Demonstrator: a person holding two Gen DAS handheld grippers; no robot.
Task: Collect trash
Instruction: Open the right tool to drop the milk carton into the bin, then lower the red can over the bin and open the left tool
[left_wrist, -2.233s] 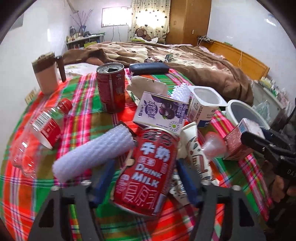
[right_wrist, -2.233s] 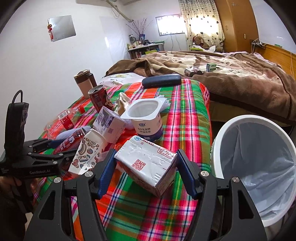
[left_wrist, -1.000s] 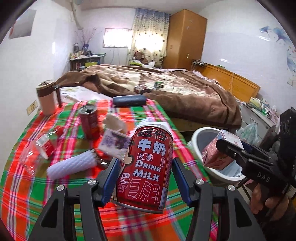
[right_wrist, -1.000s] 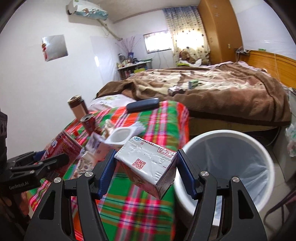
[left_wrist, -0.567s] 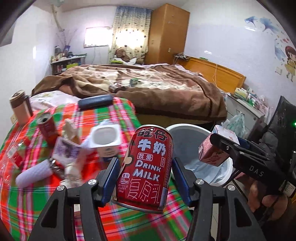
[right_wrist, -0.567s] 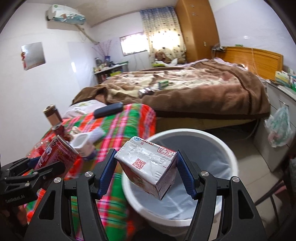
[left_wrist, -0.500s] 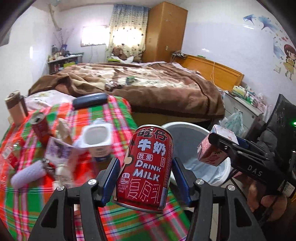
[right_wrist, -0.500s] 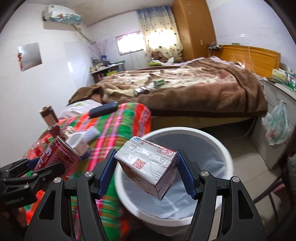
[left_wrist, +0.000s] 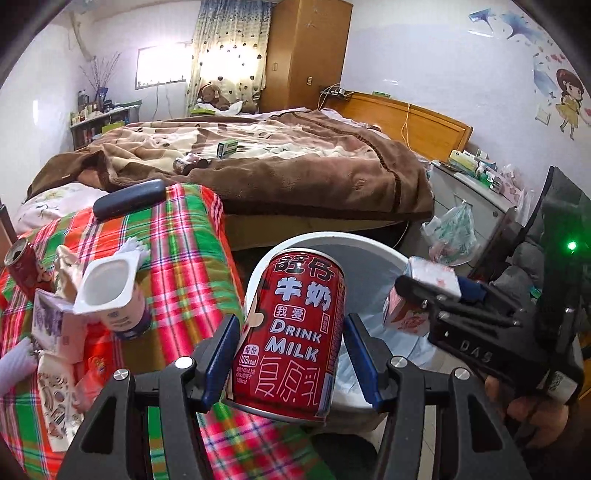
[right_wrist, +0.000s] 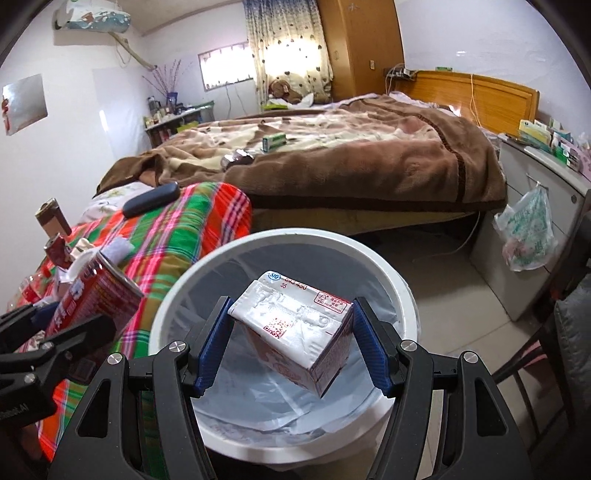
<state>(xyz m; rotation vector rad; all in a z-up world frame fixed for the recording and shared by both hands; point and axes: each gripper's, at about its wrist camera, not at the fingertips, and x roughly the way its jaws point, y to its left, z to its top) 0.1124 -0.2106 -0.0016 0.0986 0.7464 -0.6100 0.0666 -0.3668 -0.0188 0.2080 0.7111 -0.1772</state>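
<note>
Right gripper (right_wrist: 291, 345), closed on milk carton (right_wrist: 295, 332), is held above bin (right_wrist: 399, 295); red can (left_wrist: 291, 332) is clamped by left gripper (left_wrist: 291, 354).

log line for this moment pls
left gripper: holds milk can | right gripper: holds carton over bin | nothing dropped

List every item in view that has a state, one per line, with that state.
Left tool: shut on the red drink-milk can.
Red drink-milk can: held upright, near the bin rim.
Right tool: shut on the silver-topped milk carton.
Silver-topped milk carton: held tilted above the bin opening.
White round bin: open, lined with a bag.
White yogurt cup: open, tilted, on the plaid cloth.
Small red can: upright, top opened.
</note>
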